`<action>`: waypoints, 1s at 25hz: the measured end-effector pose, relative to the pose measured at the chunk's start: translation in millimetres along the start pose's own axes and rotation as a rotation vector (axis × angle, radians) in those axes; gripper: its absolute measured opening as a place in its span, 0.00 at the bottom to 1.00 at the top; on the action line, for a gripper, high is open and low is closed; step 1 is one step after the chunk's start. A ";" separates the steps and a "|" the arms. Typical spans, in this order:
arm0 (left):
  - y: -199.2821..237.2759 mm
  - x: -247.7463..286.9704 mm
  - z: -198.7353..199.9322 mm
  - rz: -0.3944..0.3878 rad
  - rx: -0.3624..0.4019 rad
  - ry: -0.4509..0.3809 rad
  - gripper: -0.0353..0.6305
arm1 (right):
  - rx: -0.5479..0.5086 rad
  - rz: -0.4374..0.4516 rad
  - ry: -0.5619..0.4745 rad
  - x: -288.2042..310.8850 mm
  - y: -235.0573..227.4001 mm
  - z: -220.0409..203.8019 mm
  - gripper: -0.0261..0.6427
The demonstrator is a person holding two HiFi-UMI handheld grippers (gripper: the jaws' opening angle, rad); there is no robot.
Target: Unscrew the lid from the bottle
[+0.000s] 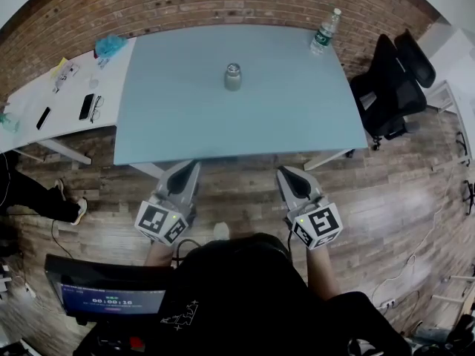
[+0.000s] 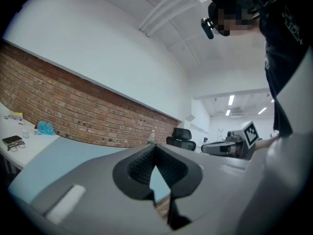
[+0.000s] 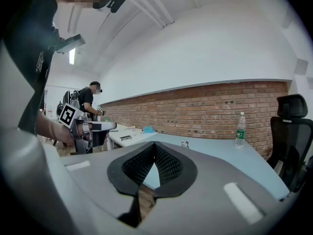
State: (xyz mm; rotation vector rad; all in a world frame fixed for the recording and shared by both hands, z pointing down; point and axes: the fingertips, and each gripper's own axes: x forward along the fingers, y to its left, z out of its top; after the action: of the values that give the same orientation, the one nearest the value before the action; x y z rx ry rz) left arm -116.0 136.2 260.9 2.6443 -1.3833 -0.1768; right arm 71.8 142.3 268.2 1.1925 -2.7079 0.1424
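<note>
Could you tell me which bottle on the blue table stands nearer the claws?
The short silver bottle mid-table; the tall clear bottle with a green label stands at the far right corner.

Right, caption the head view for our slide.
Left hand-held gripper and right hand-held gripper poised before a blue table bearing a small metal bottle and a plastic water bottle.

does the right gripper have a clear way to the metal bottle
Probably yes: only bare table lies between the right gripper and the metal bottle, though its jaws are shut.
</note>
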 end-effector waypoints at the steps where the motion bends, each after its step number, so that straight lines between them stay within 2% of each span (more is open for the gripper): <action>1: 3.2 -0.4 0.3 -0.005 -0.001 0.000 0.05 | 0.001 -0.008 0.001 1.2 0.5 0.0 0.04; 8: 22.1 -5.3 2.2 -0.034 0.001 0.005 0.05 | -0.002 -0.032 0.012 16.1 10.8 2.3 0.04; 13: 27.7 5.7 -2.0 -0.039 -0.008 0.013 0.05 | 0.000 -0.034 0.020 23.1 1.3 3.2 0.04; 18: 37.6 -6.5 0.6 -0.039 -0.025 -0.002 0.05 | -0.011 -0.037 0.024 28.8 15.6 7.3 0.04; 25: 33.0 4.1 2.1 -0.035 -0.006 -0.001 0.05 | -0.005 -0.027 0.014 31.0 5.9 4.8 0.04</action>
State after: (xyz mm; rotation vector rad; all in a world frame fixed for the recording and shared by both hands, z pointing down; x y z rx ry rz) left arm -140.6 114.2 264.9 2.6647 -1.3350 -0.1859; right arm 46.4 123.1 269.6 1.2209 -2.6776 0.1400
